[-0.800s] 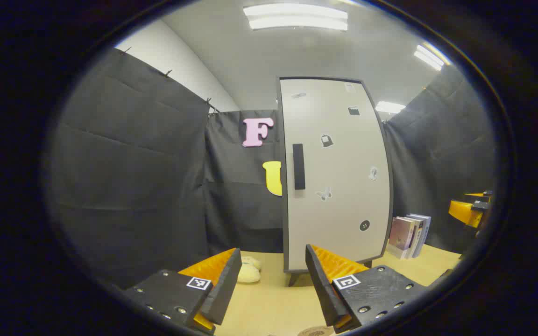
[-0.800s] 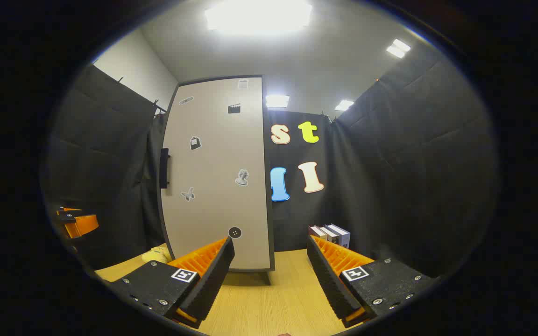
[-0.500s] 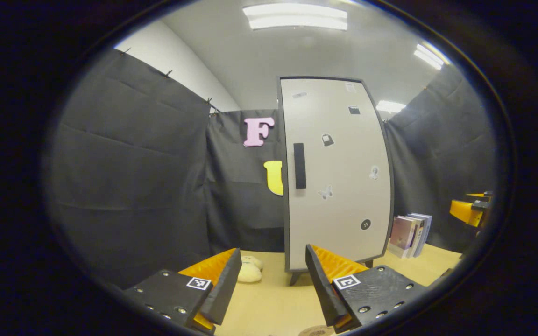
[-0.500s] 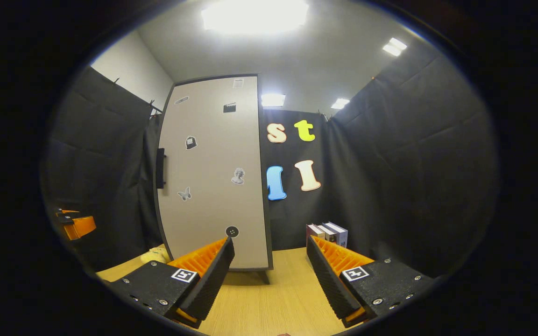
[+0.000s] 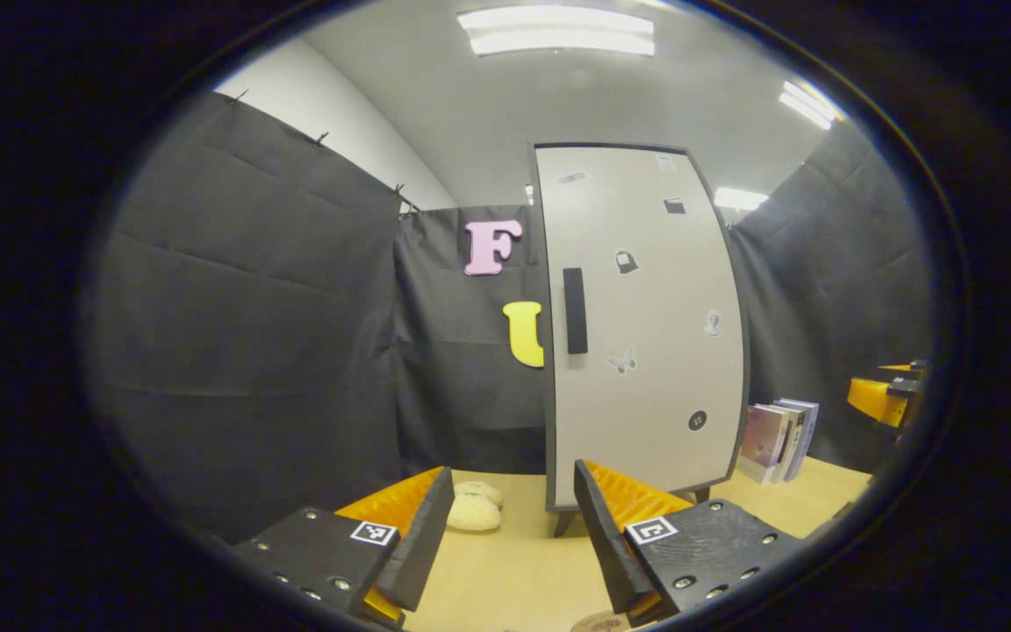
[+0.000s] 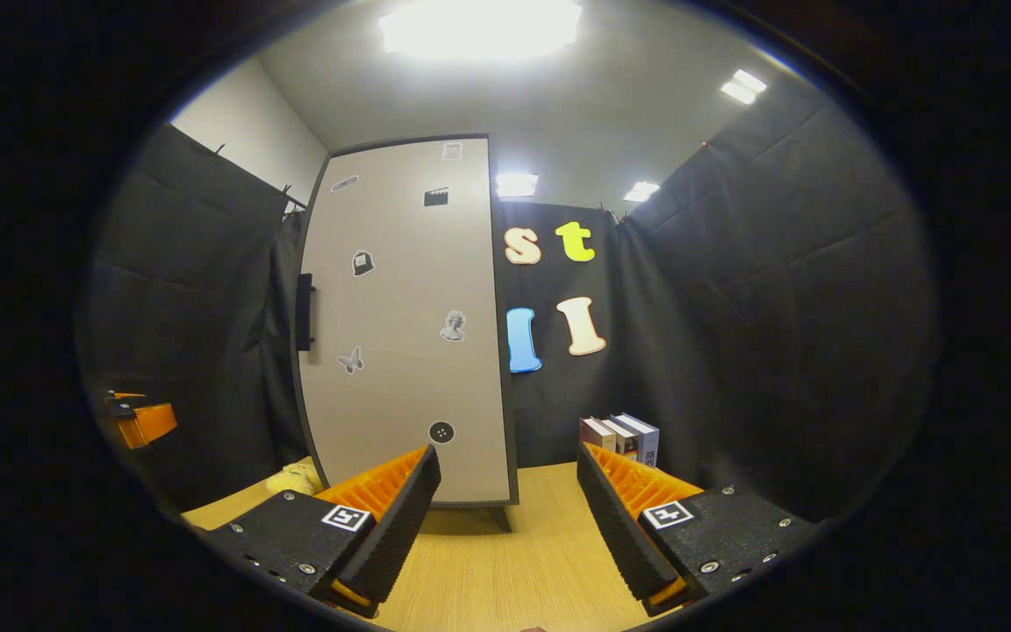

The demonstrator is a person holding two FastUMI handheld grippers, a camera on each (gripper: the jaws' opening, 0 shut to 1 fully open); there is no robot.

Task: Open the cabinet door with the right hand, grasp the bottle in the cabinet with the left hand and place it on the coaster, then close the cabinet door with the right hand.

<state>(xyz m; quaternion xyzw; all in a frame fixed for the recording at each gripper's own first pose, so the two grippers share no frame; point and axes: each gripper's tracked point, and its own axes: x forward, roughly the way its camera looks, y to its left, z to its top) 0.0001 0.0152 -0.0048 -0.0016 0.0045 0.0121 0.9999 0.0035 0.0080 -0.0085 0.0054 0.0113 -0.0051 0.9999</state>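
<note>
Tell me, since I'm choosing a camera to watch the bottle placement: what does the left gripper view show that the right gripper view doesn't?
Left gripper view: the coaster at the bottom edge, the handle face-on, and the right gripper far off at the right.
Right gripper view: the handle edge-on, standing off the cabinet door, and the left gripper far off at the left.
Both: the shut cabinet door, the books and the wooden table.

1. The cabinet door is pale grey-beige with a dark frame, a black handle and small black-and-grey stickers.
2. The desk is light yellowish wood grain.
3. The books are pinkish, white and pale blue.
4. The soft toy is cream.
5. The coaster is tan with a dark pattern.
</note>
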